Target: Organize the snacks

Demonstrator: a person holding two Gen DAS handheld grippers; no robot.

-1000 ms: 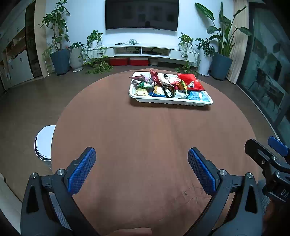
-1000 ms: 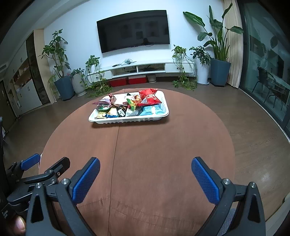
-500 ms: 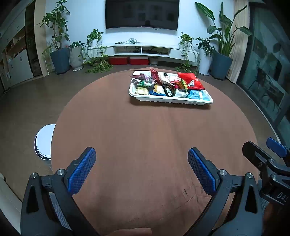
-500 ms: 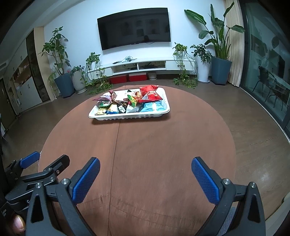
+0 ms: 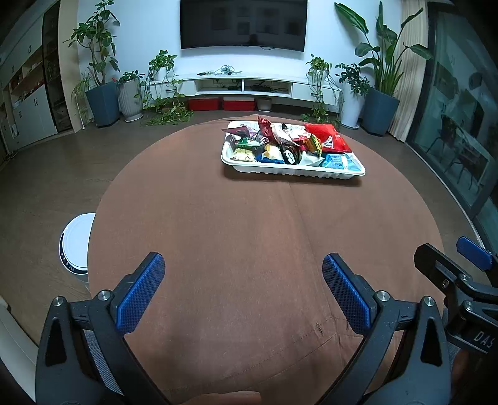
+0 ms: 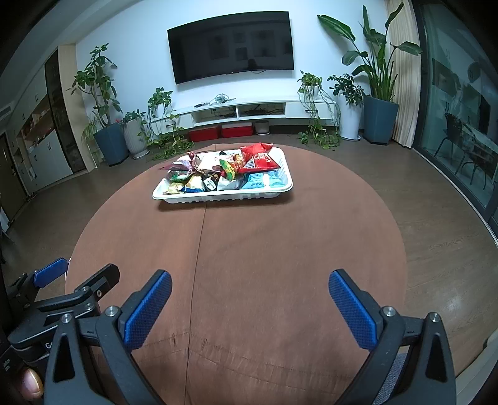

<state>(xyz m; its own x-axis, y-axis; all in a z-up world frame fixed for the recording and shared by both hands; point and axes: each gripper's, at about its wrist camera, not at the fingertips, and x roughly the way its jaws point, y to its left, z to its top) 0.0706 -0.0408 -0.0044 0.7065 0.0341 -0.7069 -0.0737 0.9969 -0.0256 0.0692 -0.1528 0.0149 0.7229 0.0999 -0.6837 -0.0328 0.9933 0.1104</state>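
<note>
A white tray (image 5: 292, 170) (image 6: 218, 197) piled with several snack packets stands at the far side of the round brown table (image 5: 249, 249) (image 6: 264, 249). A red bag (image 5: 326, 140) (image 6: 256, 157) lies on top at the tray's right, and light blue packets (image 5: 339, 162) (image 6: 263, 180) sit at its front right. My left gripper (image 5: 242, 271) hangs open over the near table edge, nothing between its blue pads. My right gripper (image 6: 249, 286) is open too and holds nothing; it also shows in the left wrist view as the right gripper (image 5: 451, 258).
A white round device (image 5: 76, 243) stands on the floor left of the table. Potted plants (image 5: 102, 93) (image 6: 379, 115), a low white TV shelf (image 6: 249, 109) and a wall screen (image 5: 242, 25) line the far wall. Glass doors (image 5: 460, 131) run along the right.
Both grippers have drifted slightly; the tray sits a little lower in each view. Nothing was taken hold of or let go.
</note>
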